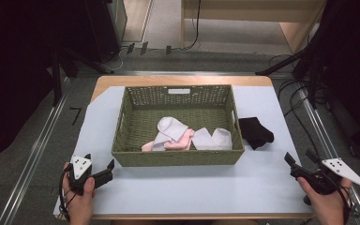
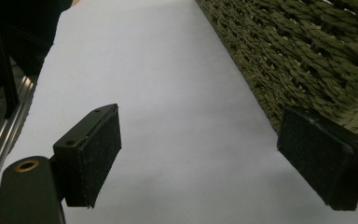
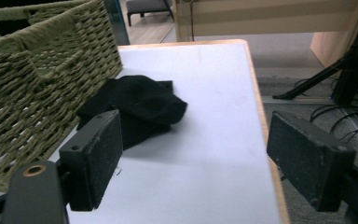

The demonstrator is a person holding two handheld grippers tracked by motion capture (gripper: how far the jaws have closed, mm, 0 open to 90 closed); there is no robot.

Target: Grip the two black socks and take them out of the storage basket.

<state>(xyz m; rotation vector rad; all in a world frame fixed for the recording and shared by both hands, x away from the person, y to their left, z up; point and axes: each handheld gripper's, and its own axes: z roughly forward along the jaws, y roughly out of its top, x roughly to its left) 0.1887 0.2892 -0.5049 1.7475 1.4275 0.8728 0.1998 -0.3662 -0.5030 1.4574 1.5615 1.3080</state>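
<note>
My left gripper (image 1: 102, 165) sits at the table's seven o'clock corner, held in my left hand (image 1: 80, 199), its jaws spread wide with nothing between them. In the left gripper view the two black pads (image 2: 95, 151) stand well apart over bare pale blue table cover (image 2: 158, 93), and the woven wall of the olive wicker basket (image 2: 307, 60) runs just beside the right-hand pad, at about two o'clock.

My right gripper (image 1: 298, 162) is at the table's five o'clock corner in my right hand (image 1: 326, 199), jaws likewise parted and empty. From its own camera, the black sock (image 3: 137, 109) lies crumpled on the cover at about eleven o'clock, just past the left pad (image 3: 98, 156), with the basket's corner rising beside it at ten o'clock. The sock's far edge lies right by the basket wall; I cannot tell whether they touch.

In the high view the black sock (image 1: 255, 131) rests on the table outside the basket (image 1: 178, 157), off its right side at three o'clock, near my right gripper and well apart from my left. Inside the basket, toward its near wall, lie a white sock (image 1: 169, 129), a pink sock (image 1: 180, 141) partly under it, and another white sock (image 1: 213, 138) at their right.
</note>
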